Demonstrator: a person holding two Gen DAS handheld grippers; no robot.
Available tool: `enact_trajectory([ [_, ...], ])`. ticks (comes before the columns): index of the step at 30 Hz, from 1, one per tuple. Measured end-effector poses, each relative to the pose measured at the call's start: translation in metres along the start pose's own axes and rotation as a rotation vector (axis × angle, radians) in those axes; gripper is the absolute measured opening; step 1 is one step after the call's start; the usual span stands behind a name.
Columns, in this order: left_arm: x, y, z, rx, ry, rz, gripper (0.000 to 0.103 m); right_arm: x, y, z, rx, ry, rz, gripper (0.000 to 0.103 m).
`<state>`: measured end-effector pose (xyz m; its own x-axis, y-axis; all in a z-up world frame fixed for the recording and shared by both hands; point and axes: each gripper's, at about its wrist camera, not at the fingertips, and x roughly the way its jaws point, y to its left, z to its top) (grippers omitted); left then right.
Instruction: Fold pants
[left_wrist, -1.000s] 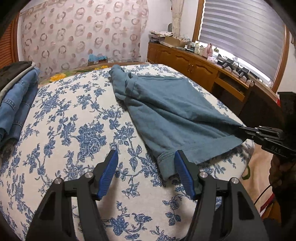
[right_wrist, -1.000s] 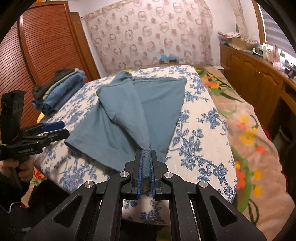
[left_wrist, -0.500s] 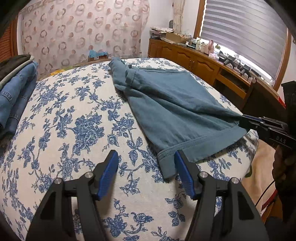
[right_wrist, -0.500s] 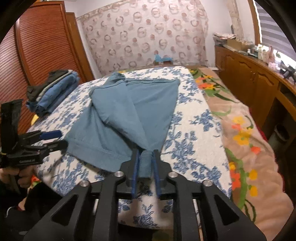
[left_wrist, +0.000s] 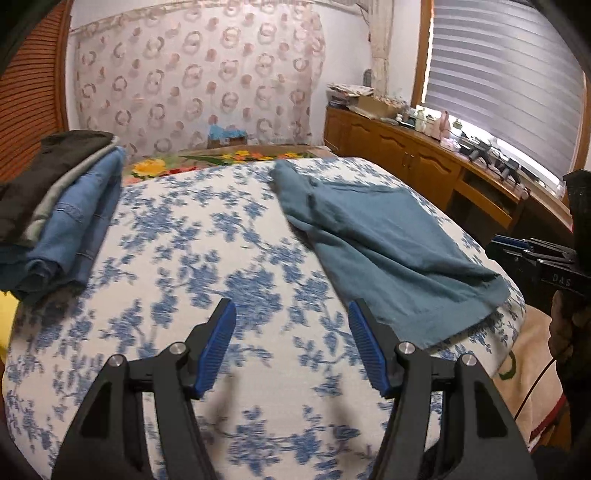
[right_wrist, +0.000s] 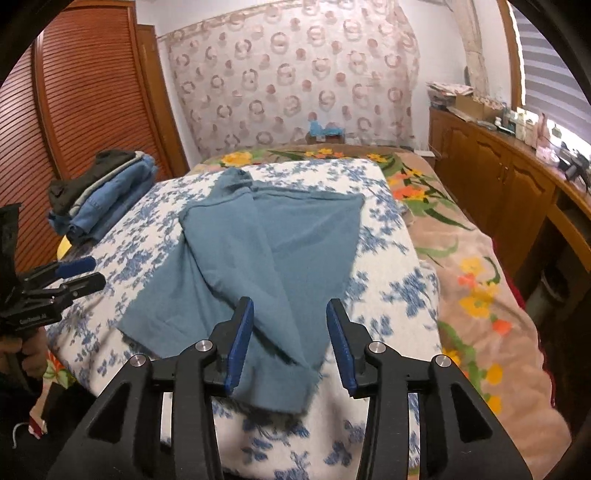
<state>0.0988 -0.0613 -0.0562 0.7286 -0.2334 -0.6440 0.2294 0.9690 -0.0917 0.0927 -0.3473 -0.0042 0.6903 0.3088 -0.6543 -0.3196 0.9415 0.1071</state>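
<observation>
Between right gripper (right_wrist: 290, 341) jaws: pants (right_wrist: 273, 254) hem

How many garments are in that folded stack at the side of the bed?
3 show at least: a dark garment on top, a grey one under it, and blue denim below. The stack sits left of the teal pants; more layers may be hidden underneath.

Black left gripper (left_wrist: 291, 345), right gripper (right_wrist: 290, 341): ribbed blue pads, silver screws, white lettering.
</observation>
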Motion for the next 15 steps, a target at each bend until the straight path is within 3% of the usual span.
enact_trajectory([
  [15,-0.008,0.034,-0.003,-0.055,-0.020,0.044,0.063,0.063,0.059,0.051,-0.160,0.068,0.093,0.043],
])
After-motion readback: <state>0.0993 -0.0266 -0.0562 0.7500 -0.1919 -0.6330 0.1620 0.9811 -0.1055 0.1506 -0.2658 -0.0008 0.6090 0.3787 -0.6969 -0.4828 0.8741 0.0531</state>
